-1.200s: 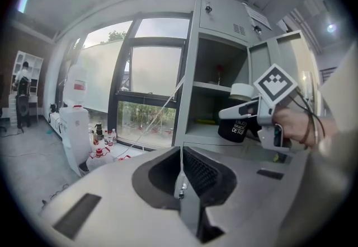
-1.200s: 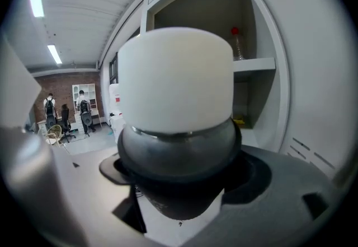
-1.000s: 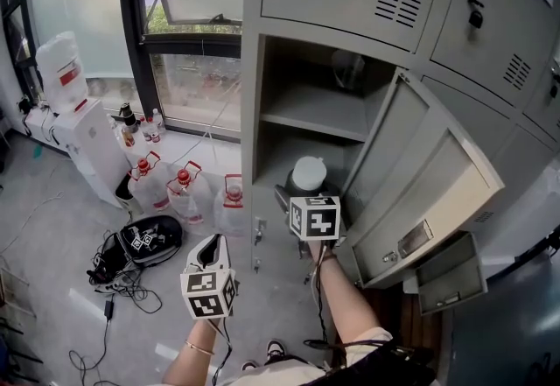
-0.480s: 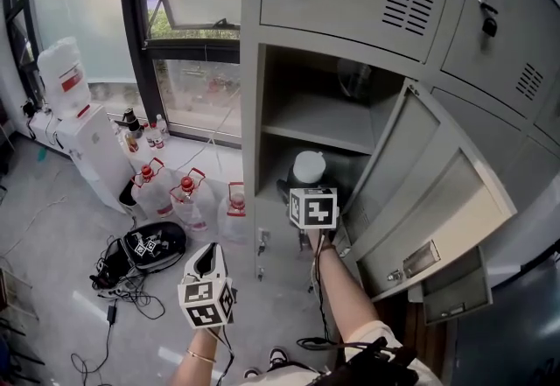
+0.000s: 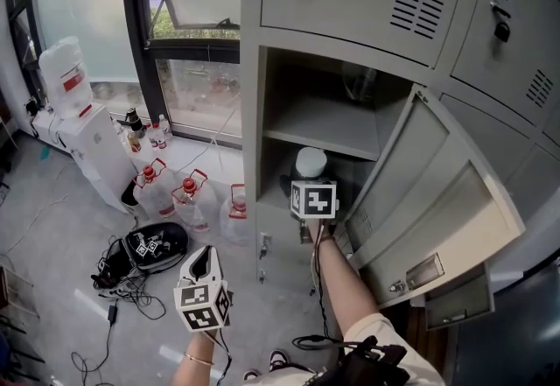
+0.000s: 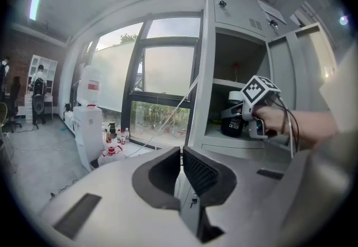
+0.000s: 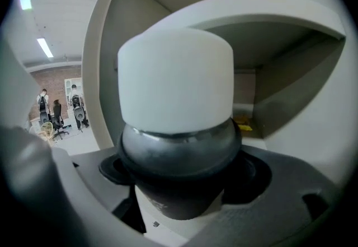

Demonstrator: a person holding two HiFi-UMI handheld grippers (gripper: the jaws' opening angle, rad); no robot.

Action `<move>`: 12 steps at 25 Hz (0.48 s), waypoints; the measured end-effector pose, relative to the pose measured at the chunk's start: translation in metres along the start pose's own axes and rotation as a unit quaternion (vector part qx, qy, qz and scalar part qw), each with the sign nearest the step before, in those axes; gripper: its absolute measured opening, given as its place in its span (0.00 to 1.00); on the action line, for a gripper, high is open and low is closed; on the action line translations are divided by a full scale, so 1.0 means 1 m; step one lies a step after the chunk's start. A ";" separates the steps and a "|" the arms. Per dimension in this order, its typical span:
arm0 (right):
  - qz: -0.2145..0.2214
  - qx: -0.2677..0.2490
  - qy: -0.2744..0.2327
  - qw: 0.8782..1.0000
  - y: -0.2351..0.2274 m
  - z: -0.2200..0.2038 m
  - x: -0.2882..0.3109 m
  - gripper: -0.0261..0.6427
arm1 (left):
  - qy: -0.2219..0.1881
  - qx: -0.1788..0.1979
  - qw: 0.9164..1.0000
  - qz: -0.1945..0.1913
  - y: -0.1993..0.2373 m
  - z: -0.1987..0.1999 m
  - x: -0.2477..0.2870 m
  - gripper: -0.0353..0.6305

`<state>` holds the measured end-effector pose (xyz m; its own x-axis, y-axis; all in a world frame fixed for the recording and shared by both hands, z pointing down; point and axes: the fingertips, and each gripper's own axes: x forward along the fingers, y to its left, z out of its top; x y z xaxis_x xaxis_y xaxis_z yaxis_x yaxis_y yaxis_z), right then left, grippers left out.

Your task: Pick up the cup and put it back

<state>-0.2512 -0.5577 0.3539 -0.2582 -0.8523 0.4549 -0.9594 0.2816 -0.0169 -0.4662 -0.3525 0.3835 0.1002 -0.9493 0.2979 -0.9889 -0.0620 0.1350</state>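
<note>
- Right gripper [image 7: 180,187]: my jaws are spread wide and clamped on the cup [image 7: 176,80]. The pads sit on both sides of its black body, just under the steel band.
- Cup is upright, with its white lid at 12 o'clock above the jaws.
- Cup is in the lower compartment of the open locker [image 5: 252,113], under the inner shelf [image 5: 319,123]. Can't tell whether its base touches the compartment floor.
- Head view: cup is at 12 o'clock of the right gripper's marker cube [image 5: 313,199], just beyond it.
- Locker door [image 5: 437,200] is swung open at 3 o'clock of the cup.
- Left gripper [image 6: 181,168]: jaws are pressed together with nothing between them. It hangs outside the locker at 7 o'clock of the right gripper, well apart from it.
- Water jugs [image 5: 185,193] stand on the floor at 9 o'clock of the cup, below the window [image 5: 188,78].
- Water dispenser [image 5: 87,135] is at 10 o'clock of the jugs, with a bottle on top.
- Black bag [image 5: 153,244] with loose cables lies on the floor at 10 o'clock of the left gripper.
</note>
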 end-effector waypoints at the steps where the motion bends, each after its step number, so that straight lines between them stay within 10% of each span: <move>1: -0.002 0.002 0.001 1.000 -0.002 0.001 0.003 0.66 | 0.000 -0.001 1.000 0.002 0.001 -0.001 0.001 0.08; 12: -0.004 0.006 0.006 1.000 -0.010 0.003 0.030 0.66 | 0.002 -0.002 1.000 0.009 -0.001 -0.002 0.007 0.08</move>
<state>-0.2492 -0.5873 0.3646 -0.2485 -0.8489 0.4665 -0.9628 0.2692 -0.0229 -0.4639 -0.3581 0.3869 0.0838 -0.9489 0.3043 -0.9901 -0.0449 0.1329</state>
